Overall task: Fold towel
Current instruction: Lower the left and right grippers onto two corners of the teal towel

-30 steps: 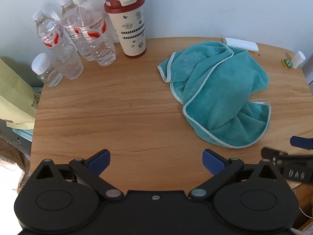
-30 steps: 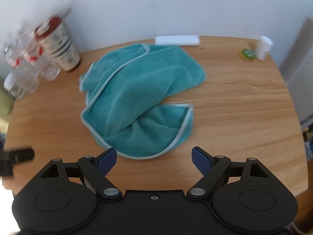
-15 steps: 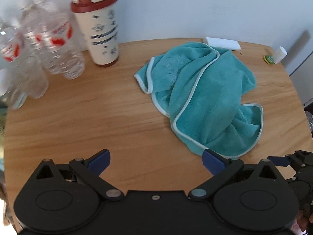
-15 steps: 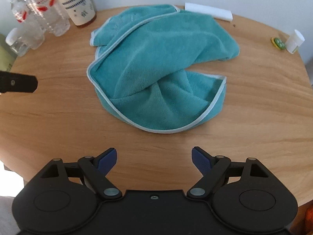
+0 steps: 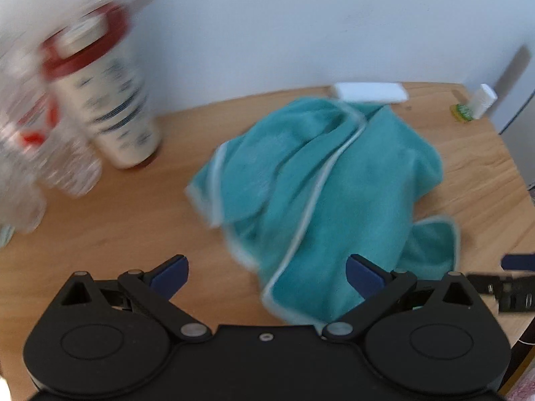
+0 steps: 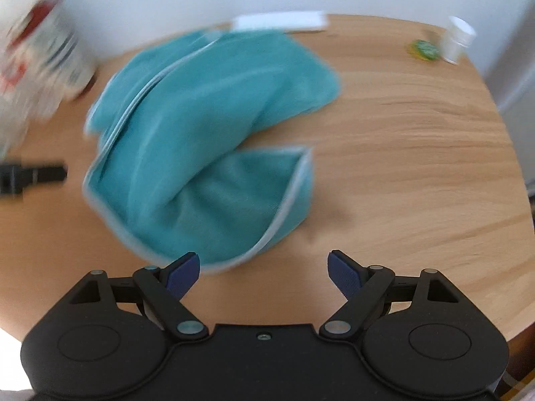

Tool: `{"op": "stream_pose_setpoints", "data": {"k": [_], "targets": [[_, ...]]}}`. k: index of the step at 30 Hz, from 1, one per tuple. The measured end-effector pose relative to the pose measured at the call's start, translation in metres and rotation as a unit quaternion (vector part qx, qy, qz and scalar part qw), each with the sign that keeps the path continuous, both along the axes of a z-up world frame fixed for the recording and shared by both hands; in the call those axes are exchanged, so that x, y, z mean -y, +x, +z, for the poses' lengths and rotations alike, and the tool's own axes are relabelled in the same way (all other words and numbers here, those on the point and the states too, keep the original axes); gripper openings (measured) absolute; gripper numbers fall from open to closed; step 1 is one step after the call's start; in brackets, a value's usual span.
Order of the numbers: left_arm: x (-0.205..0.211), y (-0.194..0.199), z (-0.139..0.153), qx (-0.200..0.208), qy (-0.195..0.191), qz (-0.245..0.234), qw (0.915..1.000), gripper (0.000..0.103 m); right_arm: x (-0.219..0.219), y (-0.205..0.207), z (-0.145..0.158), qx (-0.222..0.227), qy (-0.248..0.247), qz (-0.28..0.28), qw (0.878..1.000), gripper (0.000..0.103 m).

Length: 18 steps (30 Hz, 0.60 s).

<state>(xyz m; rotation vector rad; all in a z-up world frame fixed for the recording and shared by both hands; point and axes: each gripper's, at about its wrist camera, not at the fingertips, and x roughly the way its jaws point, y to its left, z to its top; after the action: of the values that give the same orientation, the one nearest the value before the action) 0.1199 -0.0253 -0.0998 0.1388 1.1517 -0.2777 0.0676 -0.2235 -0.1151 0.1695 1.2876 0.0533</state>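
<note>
A teal towel (image 5: 327,187) with a pale hem lies crumpled on the round wooden table (image 5: 110,230); it also shows in the right wrist view (image 6: 207,140). My left gripper (image 5: 267,275) is open and empty, its right finger over the towel's near edge. My right gripper (image 6: 264,267) is open and empty, just in front of the towel's near hem. The right gripper's tip shows at the right edge of the left wrist view (image 5: 508,284). The left gripper's tip shows at the left of the right wrist view (image 6: 30,175). Both views are blurred.
A cream tumbler with a red lid (image 5: 110,107) and clear water bottles (image 5: 30,153) stand at the back left. A white flat block (image 5: 369,92) lies behind the towel. A small white bottle (image 6: 456,40) and a green cap (image 6: 423,49) sit at the back right.
Both grippers have moved in closer to the towel. The left gripper has swung right, so the towel now lies between its fingers. Both stay open.
</note>
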Motion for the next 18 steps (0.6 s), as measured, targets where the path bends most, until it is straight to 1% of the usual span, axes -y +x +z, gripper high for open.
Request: {"op": "stream_pose_setpoints", "data": {"k": [3,6,9,10,11,12,13,14,16,18], "targets": [[0.016,0.013,-0.007,0.007,0.005,0.01,0.9999,0.102,0.021,0.019,0.001,0.005,0.018,-0.034,0.999,0.087],[0.027,0.024,-0.012,0.017,0.004,0.01,0.9998,0.102,0.032,0.032,-0.003,0.001,0.025,-0.049,0.998,0.086],[0.034,0.03,-0.017,0.022,0.006,0.003,0.9997,0.101,0.04,0.047,-0.015,-0.029,0.051,-0.063,0.996,0.08],[0.037,0.032,-0.019,0.023,0.008,-0.005,0.9997,0.1,0.041,0.051,-0.019,-0.039,0.06,-0.066,0.995,0.075],[0.04,0.034,-0.021,0.023,0.016,-0.009,0.9996,0.098,0.043,0.054,-0.024,-0.052,0.075,-0.069,0.993,0.067],[0.042,0.037,-0.024,0.022,0.022,-0.011,0.9995,0.095,0.044,0.058,-0.029,-0.063,0.089,-0.072,0.991,0.065],[0.043,0.039,-0.026,0.018,0.022,-0.011,0.9995,0.088,0.044,0.06,-0.032,-0.071,0.097,-0.078,0.99,0.063],[0.043,0.042,-0.027,0.014,0.021,-0.011,0.9996,0.083,0.044,0.06,-0.034,-0.075,0.098,-0.081,0.989,0.063],[0.045,0.046,-0.03,0.006,0.02,-0.015,0.9997,0.079,0.043,0.062,-0.038,-0.08,0.096,-0.084,0.989,0.063],[0.048,0.049,-0.031,0.004,0.021,-0.021,0.9996,0.078,0.042,0.064,-0.038,-0.076,0.098,-0.079,0.989,0.06]]}}
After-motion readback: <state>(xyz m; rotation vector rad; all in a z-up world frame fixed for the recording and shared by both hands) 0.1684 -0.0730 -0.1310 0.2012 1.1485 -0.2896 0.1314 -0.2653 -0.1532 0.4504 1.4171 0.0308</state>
